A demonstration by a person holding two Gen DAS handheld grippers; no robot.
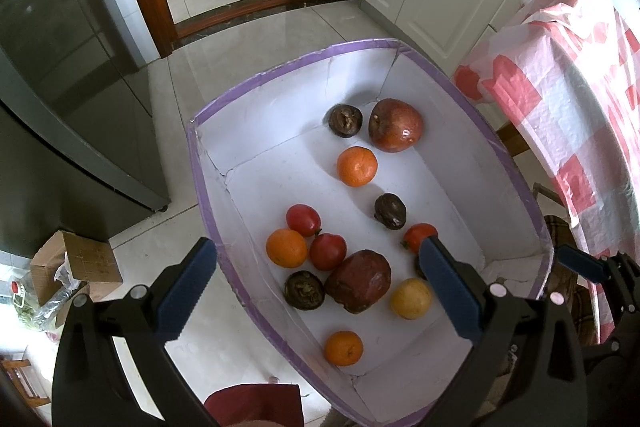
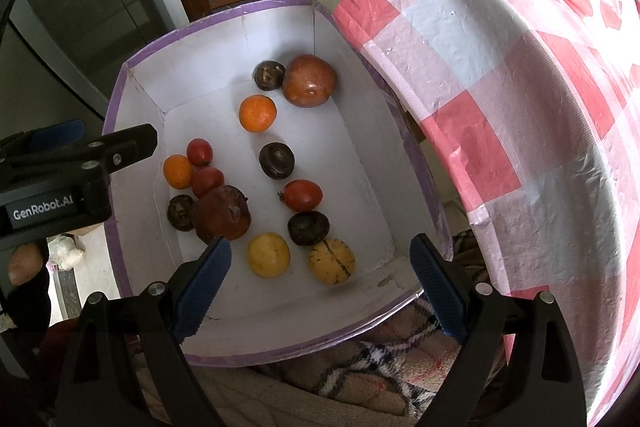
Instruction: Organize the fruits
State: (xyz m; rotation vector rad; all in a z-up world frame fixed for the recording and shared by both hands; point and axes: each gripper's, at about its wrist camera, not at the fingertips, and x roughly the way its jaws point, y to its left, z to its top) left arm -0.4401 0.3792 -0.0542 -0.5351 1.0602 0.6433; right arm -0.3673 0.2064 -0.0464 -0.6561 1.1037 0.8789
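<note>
Lower centre of both wrist views, each hand-held gripper, left [image 1: 318,281] and right [image 2: 320,279], gapes wide and empty over the box [image 2: 120,99]; risk: round fruit like the yellow one [image 2: 268,254] rolls off a pinch.

White box, purple rim, warm-coloured fruit

The box [image 2: 344,163] is white inside with a purple rim; at 2 o'clock a tablecloth [image 2: 520,107] shows red, pink and white checks. Inside lie orange mandarins [image 2: 257,113], red tomatoes [image 2: 302,194], dark brown-purple passion fruits [image 2: 276,160], reddish-brown pomegranates [image 2: 309,80], a plain yellow fruit [image 2: 268,254] and a yellow one with dark stripes [image 2: 331,261]. At 6 o'clock, a beige plaid blanket [image 2: 360,375]. Both grippers have blue pads [image 1: 448,291] on black frames.
</note>
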